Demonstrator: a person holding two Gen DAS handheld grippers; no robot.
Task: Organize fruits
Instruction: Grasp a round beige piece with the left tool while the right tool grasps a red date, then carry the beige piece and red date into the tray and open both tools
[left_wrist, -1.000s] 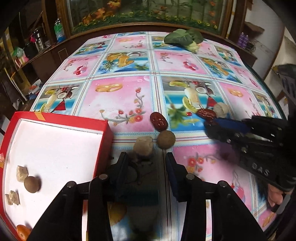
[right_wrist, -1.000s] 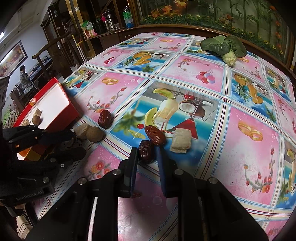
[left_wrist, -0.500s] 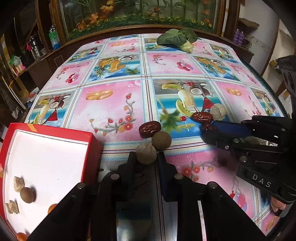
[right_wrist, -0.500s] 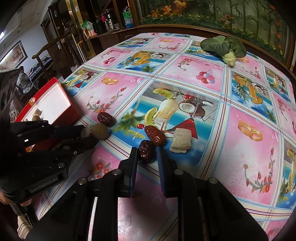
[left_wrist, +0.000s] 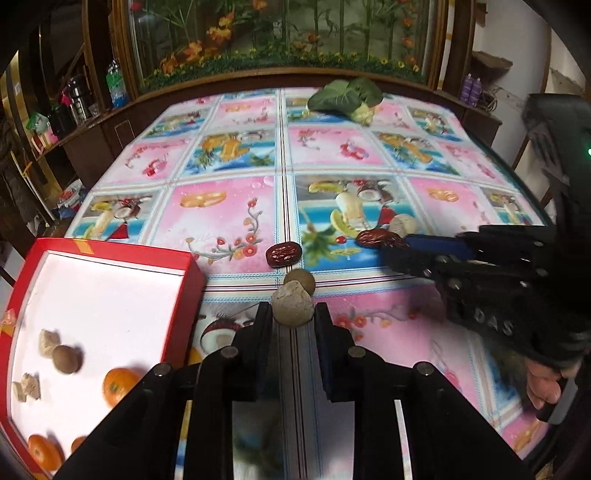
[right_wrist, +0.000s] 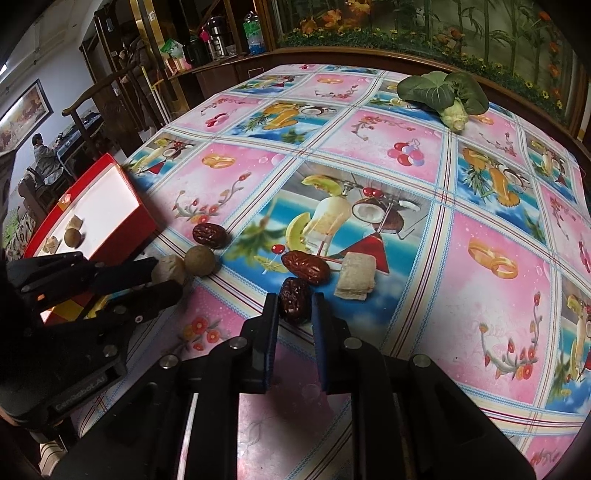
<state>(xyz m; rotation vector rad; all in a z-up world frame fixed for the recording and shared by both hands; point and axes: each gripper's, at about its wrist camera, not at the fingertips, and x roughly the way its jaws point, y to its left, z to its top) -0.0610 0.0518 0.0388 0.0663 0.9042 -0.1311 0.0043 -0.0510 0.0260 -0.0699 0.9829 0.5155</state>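
Our left claw (left_wrist: 292, 317) has closed in since a moment ago, and now it pinches the pale lumpy ball (left_wrist: 293, 303) that sat free in front of it. Our right claw (right_wrist: 294, 308) has not moved; it is squeezed on a dark red date (right_wrist: 294, 301) that seems to rest on the counter (right_wrist: 461, 258).

The red box (left_wrist: 110, 291) with the white floor sits just beside our left claw, on its left. It already holds small oranges (left_wrist: 117, 386), a brown ball and some pale chunks.

What could go wrong? The pale ball is round and we think it is hard, so it could pop out of the flat claw sides and roll. It touches the round brown fruit (left_wrist: 300, 281) behind it, so a bump could send that one rolling too. The box wall stands up high, so we could knock the ball on the red edge if we stay low.

The date is wrinkly and shiny and maybe a bit sticky. A second date (right_wrist: 306, 267) lies just beside it, nearly touching, and could get dragged along. A pale square chunk (right_wrist: 356, 276) lies near it.

The cloth is smooth and shiny with fruit pictures, so things may slide. A green leafy vegetable (right_wrist: 443, 92) lies far at the back.
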